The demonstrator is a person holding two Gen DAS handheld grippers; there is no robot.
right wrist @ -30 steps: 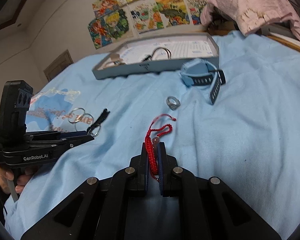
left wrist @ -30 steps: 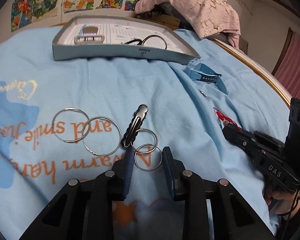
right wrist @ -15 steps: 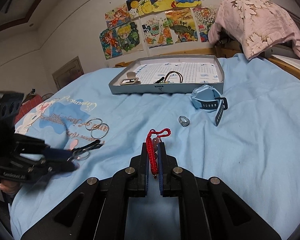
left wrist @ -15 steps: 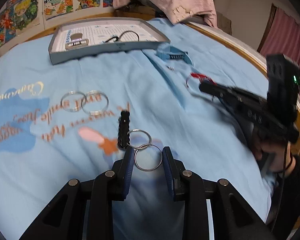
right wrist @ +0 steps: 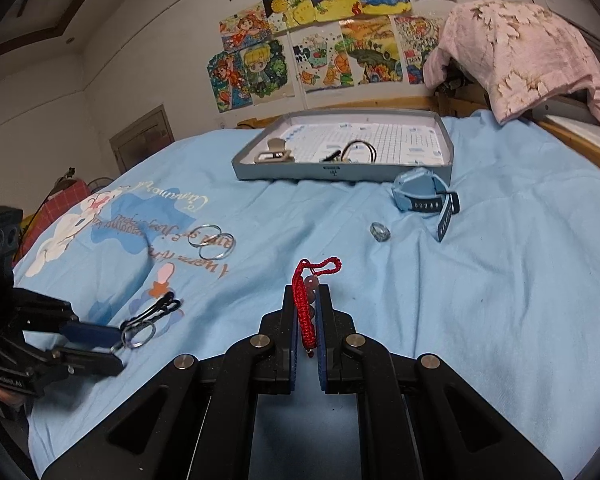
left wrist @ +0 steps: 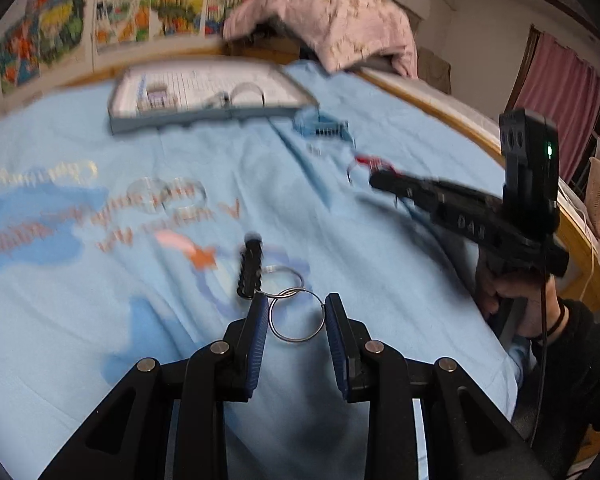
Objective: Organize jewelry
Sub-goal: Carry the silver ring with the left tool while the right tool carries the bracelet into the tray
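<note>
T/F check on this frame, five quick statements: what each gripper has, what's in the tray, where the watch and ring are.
1. The right gripper is shut on the red bracelet. True.
2. The left gripper is clamped flat shut with nothing between its fingers. False: its fingers stand apart with a silver ring between them.
3. The blue watch lies inside the grey tray. False: it lies on the blue sheet just in front of the tray's right corner.
4. The tray already holds a black hair tie and a beige clip. True.
5. A small finger ring lies on the sheet near the watch. True.
</note>
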